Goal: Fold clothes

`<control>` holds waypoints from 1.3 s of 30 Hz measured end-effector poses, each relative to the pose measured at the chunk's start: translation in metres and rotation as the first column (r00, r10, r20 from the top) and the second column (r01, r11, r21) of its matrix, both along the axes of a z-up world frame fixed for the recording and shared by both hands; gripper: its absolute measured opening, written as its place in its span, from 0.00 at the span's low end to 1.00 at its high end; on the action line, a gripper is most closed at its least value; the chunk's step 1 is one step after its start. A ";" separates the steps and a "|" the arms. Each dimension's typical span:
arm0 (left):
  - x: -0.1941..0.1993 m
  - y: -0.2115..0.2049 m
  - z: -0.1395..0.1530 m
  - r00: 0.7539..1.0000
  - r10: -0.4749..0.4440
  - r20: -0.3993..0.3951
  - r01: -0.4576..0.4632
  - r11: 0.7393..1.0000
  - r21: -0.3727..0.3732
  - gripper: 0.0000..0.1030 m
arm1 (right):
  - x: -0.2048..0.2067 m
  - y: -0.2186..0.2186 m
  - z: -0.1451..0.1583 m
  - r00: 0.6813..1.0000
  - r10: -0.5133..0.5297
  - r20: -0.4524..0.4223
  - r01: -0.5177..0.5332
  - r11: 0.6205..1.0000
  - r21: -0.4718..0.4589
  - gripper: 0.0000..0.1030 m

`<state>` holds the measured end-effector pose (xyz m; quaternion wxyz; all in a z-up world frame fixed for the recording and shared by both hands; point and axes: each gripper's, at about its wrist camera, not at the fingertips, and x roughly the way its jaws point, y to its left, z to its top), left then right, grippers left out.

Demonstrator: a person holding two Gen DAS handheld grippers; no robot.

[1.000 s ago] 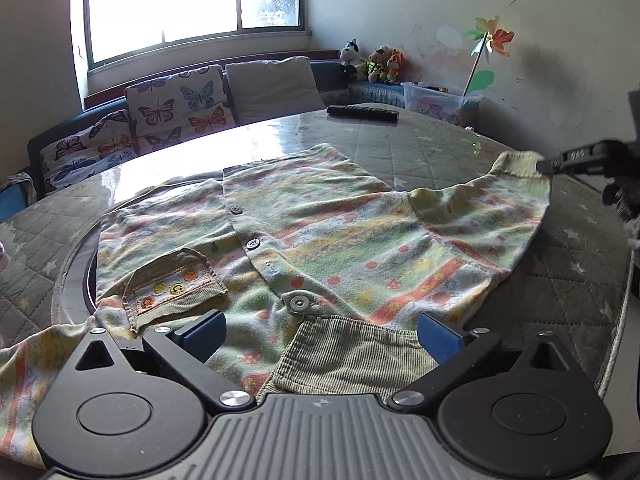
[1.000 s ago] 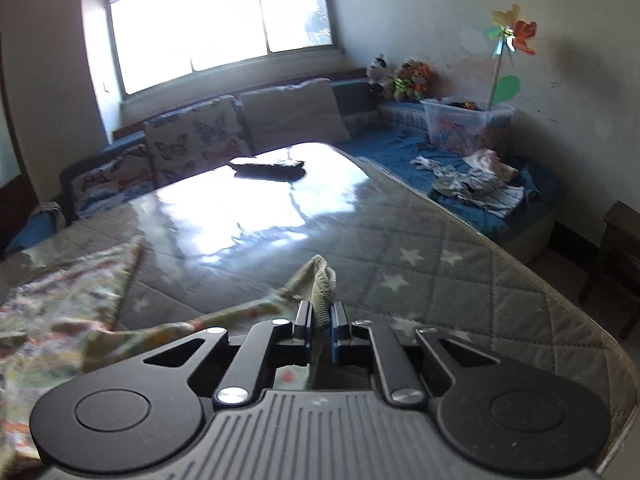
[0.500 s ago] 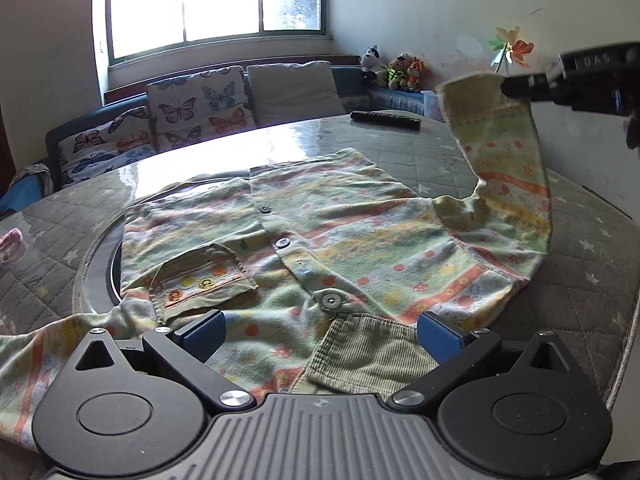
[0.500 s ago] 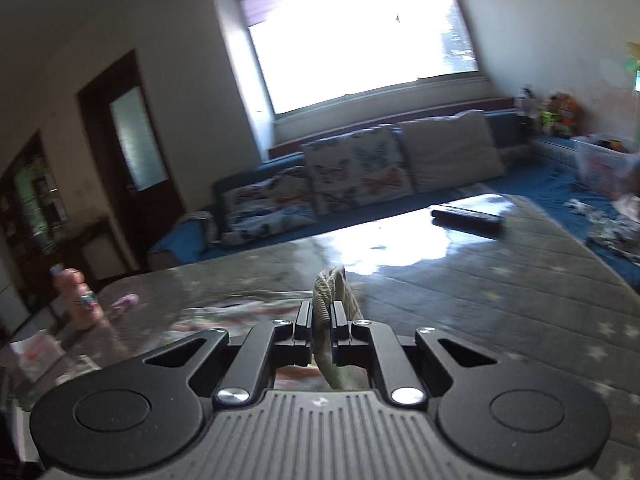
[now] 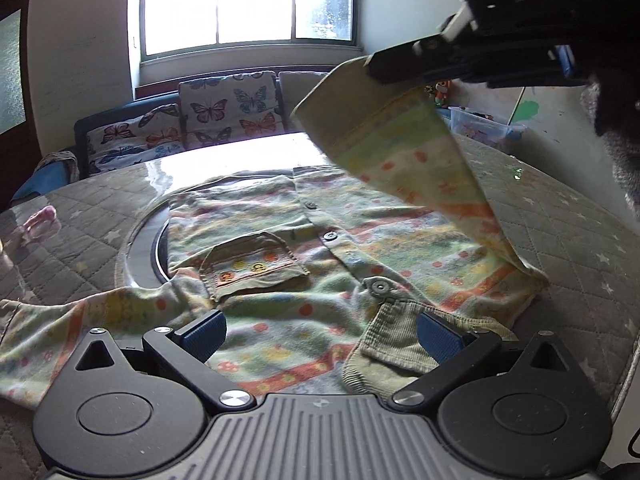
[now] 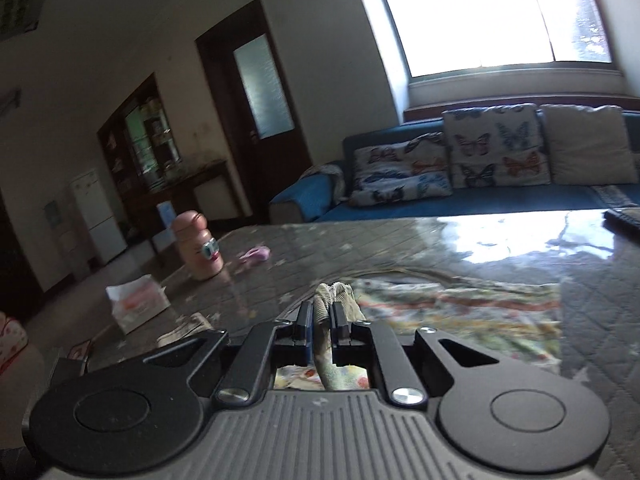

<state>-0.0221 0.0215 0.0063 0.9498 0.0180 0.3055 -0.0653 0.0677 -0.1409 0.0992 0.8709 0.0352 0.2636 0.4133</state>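
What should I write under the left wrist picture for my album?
The right gripper lifts the shirt's sleeve by its cuff over the table, left gripper open.

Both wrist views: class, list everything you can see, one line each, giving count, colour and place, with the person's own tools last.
shirt: one, pastel striped, spread on table
sleeve: one, same print, lifted above the shirt
table: one, grey quilted, foreground
cushions: two, butterfly print, on blue sofa
bottle: one, pink, table's far edge
tissue pack: one, white and pink, near bottle
left tool: open, over shirt's near edge
right tool: shut on sleeve cuff
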 end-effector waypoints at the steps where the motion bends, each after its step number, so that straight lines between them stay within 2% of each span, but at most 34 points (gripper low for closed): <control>1: -0.001 0.001 0.000 1.000 0.005 -0.001 -0.005 1.000 -0.001 1.00 | -0.001 0.006 -0.002 1.000 0.015 -0.004 -0.015 1.000 -0.007 0.07; 5: -0.002 0.005 -0.002 1.000 0.018 -0.004 -0.018 1.000 -0.005 1.00 | -0.005 0.025 -0.011 0.998 0.060 -0.022 -0.061 0.998 -0.030 0.11; 13: 0.000 0.006 -0.001 1.000 0.025 -0.005 -0.025 1.000 -0.003 1.00 | -0.006 0.008 -0.014 0.998 0.055 -0.023 -0.056 0.998 -0.031 0.14; 16: 0.002 0.005 0.000 1.000 0.024 0.002 -0.024 1.000 -0.005 1.00 | -0.004 -0.010 -0.017 0.999 0.027 -0.019 -0.029 0.997 -0.074 0.19; 20: 0.007 0.003 0.000 1.000 0.020 0.002 -0.020 1.000 -0.003 0.98 | -0.003 -0.043 -0.034 0.998 -0.055 -0.030 0.050 0.986 -0.159 0.34; 25: 0.014 0.001 -0.003 1.000 0.023 -0.019 -0.023 1.000 -0.003 0.83 | -0.002 -0.085 -0.063 0.982 -0.161 -0.103 0.136 0.967 -0.217 0.34; 26: 0.015 0.001 -0.003 0.999 0.027 -0.020 -0.027 1.000 -0.002 0.81 | -0.002 -0.091 -0.068 0.977 -0.176 -0.117 0.148 0.965 -0.218 0.34; 27: 0.016 0.001 -0.003 0.999 0.034 -0.018 -0.034 0.999 0.000 0.75 | -0.002 -0.098 -0.073 0.973 -0.190 -0.130 0.159 0.963 -0.216 0.34; 29: 0.017 0.002 -0.003 0.999 0.043 -0.013 -0.043 0.999 0.004 0.72 | -0.003 -0.107 -0.082 0.965 -0.209 -0.160 0.173 0.961 -0.214 0.34; 31: 0.018 0.002 -0.003 0.999 0.045 -0.012 -0.045 0.999 0.006 0.62 | -0.003 -0.112 -0.091 0.961 -0.217 -0.172 0.175 0.957 -0.231 0.32; 34: 0.021 0.003 -0.004 0.998 0.050 -0.023 -0.049 0.999 0.014 0.49 | -0.006 -0.114 -0.100 0.961 -0.230 -0.153 0.179 0.940 -0.292 0.31; 36: 0.022 0.003 -0.005 0.998 0.057 -0.030 -0.056 0.998 0.014 0.45 | -0.006 -0.113 -0.096 0.964 -0.225 -0.138 0.176 0.938 -0.298 0.31; 39: 0.024 0.002 -0.003 0.998 0.056 -0.024 -0.056 0.998 0.008 0.45 | 0.001 -0.107 -0.086 0.972 -0.214 -0.100 0.178 0.942 -0.284 0.31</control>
